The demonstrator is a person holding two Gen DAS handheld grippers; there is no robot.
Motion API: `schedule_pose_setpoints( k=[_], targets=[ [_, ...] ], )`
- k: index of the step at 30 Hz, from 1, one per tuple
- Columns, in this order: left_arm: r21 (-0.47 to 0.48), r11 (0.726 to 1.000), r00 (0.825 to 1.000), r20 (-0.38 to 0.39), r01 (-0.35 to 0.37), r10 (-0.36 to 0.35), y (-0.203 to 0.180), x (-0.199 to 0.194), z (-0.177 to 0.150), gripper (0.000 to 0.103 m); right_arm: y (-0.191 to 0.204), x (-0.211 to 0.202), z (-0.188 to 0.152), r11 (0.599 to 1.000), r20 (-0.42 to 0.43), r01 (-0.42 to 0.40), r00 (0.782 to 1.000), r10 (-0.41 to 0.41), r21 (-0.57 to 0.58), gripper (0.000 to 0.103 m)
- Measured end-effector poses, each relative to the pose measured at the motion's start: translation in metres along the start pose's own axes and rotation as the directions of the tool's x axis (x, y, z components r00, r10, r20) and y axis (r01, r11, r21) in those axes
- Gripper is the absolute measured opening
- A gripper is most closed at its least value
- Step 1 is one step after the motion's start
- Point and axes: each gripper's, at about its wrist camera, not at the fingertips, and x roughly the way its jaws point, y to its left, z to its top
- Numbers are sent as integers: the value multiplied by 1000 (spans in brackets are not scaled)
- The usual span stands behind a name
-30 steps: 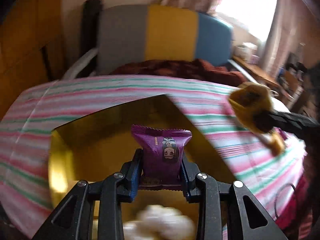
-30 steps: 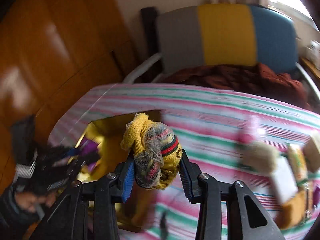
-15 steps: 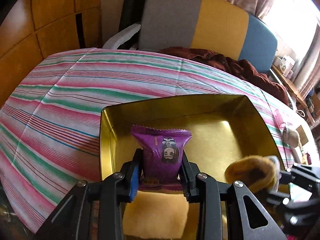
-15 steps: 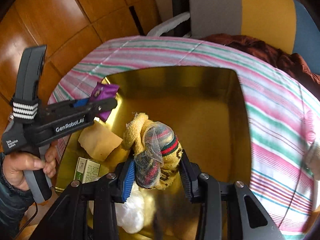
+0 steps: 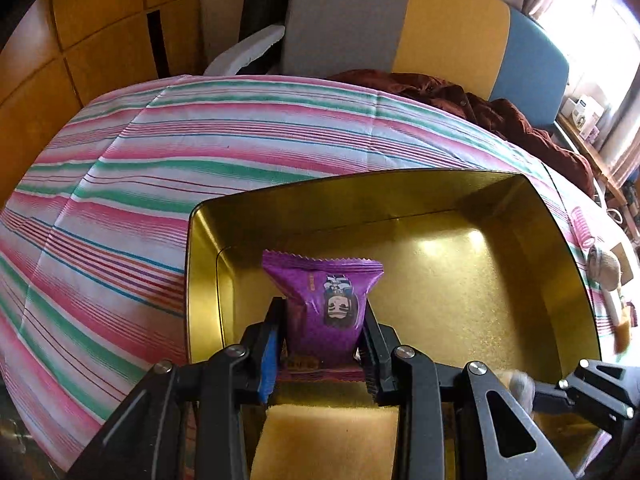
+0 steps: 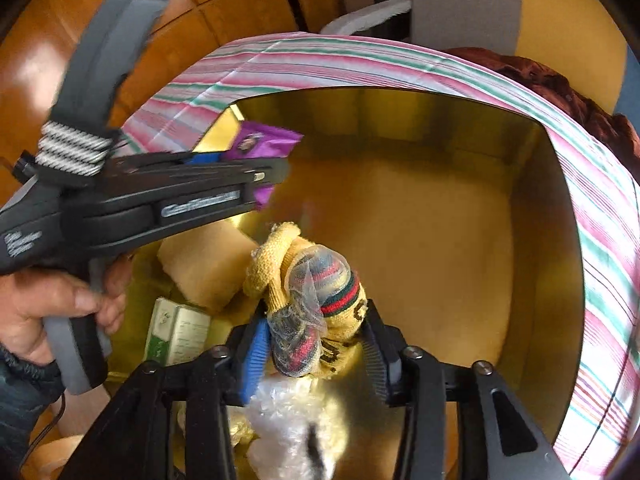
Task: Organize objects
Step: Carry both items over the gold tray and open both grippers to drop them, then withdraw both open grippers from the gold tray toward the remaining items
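A gold tin box (image 5: 460, 192) stands on a striped tablecloth (image 5: 160, 160). My left gripper (image 5: 322, 312) is shut on a purple snack packet (image 5: 320, 292) and holds it upright over the tin's near left corner. The right wrist view shows that left gripper (image 6: 256, 160) with the packet (image 6: 260, 144) from the side, a hand (image 6: 40, 304) on its handle. My right gripper (image 6: 316, 340) hangs over the tin's floor (image 6: 440, 240) with a yellow knitted sock (image 6: 316, 292), striped and netted, between its pads. Its jaws are opening, and the pads still touch the sock.
Inside the tin's near end lie a yellow sponge (image 6: 200, 264), a small green and white box (image 6: 176, 332) and crumpled white plastic (image 6: 288, 408). A grey, yellow and blue chair (image 5: 400, 20) with a dark red cloth (image 5: 500, 112) stands behind the table. Small items (image 5: 604, 268) lie at the right.
Both grippers have come down over the tin and tilted more steeply into it. The right gripper's jaws stand slightly wider around the sock. The left grip on the packet is unchanged.
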Motion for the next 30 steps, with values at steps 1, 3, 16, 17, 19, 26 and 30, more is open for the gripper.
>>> schedule_pose_setpoints(
  k=[1, 3, 16, 17, 19, 26, 30],
  targets=[
    [0, 1000, 1000, -2, -5, 5, -1, 1, 0, 35, 3, -1, 0, 1000, -4, -15, 1000, 15, -14, 52],
    [-1, 1000, 1000, -3, -15, 15, -1, 1, -1, 36, 7, -1, -1, 999, -9, -38, 999, 38, -31, 55],
    [-34, 998, 981, 183, -60, 65, -2, -59, -10, 59, 18, -44, -16, 993, 149, 99, 985, -89, -60, 82],
    [-39, 997, 975, 208, -65, 72, -4, -67, -13, 63, 19, -47, -15, 992, 167, 117, 980, -106, -56, 83],
    [-45, 996, 963, 255, -78, 87, -8, -82, -22, 67, 17, -56, -17, 988, 201, 148, 970, -136, -45, 86],
    [-50, 996, 930, 356, -78, 91, -21, -123, -54, 81, 17, -72, -26, 970, 272, 242, 934, -233, -2, 91],
    [-49, 996, 918, 387, -70, 83, -30, -135, -68, 85, 12, -82, -36, 959, 300, 280, 913, -277, 32, 91]
  ],
)
